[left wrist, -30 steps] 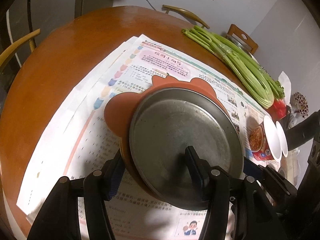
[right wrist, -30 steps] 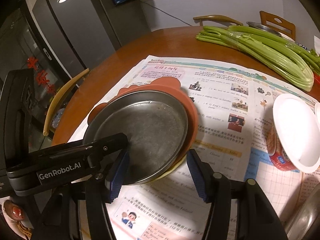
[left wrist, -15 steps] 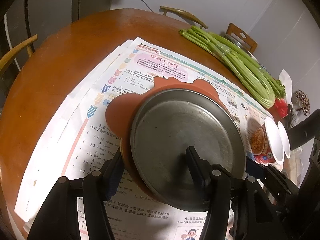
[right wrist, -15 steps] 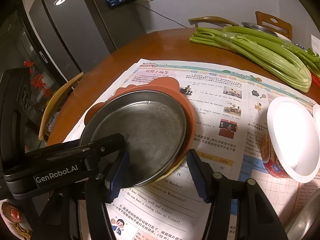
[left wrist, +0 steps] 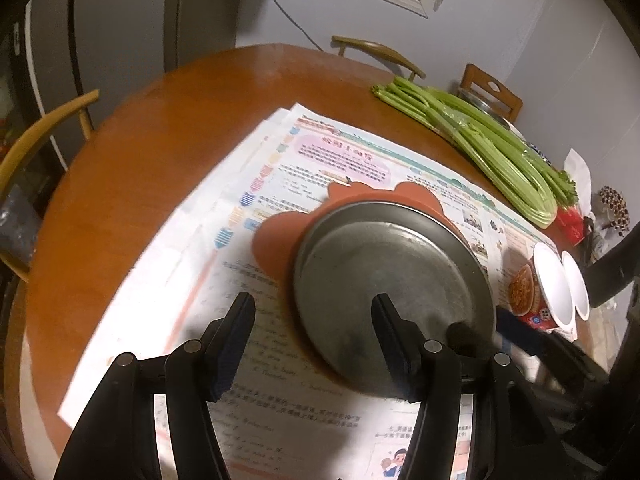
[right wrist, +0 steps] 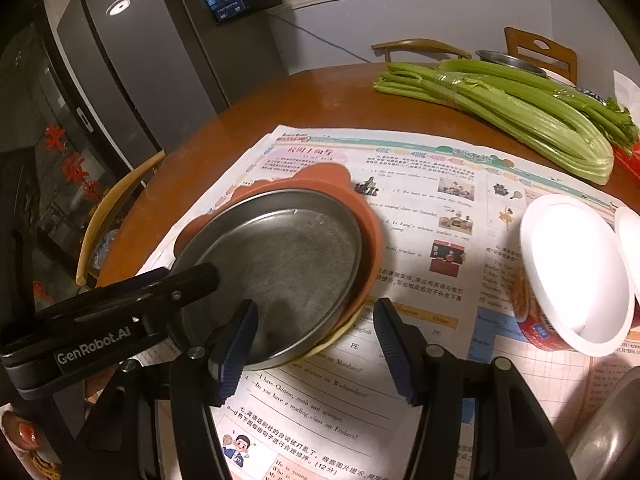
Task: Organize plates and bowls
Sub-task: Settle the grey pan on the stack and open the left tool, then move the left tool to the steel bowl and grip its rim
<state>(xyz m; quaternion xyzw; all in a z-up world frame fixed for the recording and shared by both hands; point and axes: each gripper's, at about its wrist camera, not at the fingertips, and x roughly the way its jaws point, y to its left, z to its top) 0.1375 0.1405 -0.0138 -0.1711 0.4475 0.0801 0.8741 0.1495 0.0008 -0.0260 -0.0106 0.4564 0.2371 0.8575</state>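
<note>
A round steel plate (left wrist: pixel 392 280) (right wrist: pixel 276 264) lies on top of an orange plate with ear-shaped tabs (left wrist: pixel 276 244) (right wrist: pixel 320 176); a yellowish rim (right wrist: pixel 340 340) peeks out underneath. My left gripper (left wrist: pixel 312 320) is open, its left finger over the newspaper and its right finger over the steel plate, with the stack's left edge between them, unpressed. From the right wrist view, one of its fingers (right wrist: pixel 192 280) reaches over the plate's left rim. My right gripper (right wrist: pixel 314 328) is open at the stack's near edge, one finger over the plate and one over the paper.
Newspaper (left wrist: pixel 208 280) covers the round wooden table (left wrist: pixel 140 152). A celery bundle (right wrist: pixel 512 104) lies at the back right, with a steel bowl (right wrist: pixel 508 58) behind it. Two white-lidded noodle cups (right wrist: pixel 572 276) stand right of the stack. Chairs (left wrist: pixel 44 128) ring the table.
My left gripper has drawn back and tipped up slightly; its left finger, earlier tucked at the plate's edge, now stands clear over the paper. The right gripper and the stack have hardly moved.
</note>
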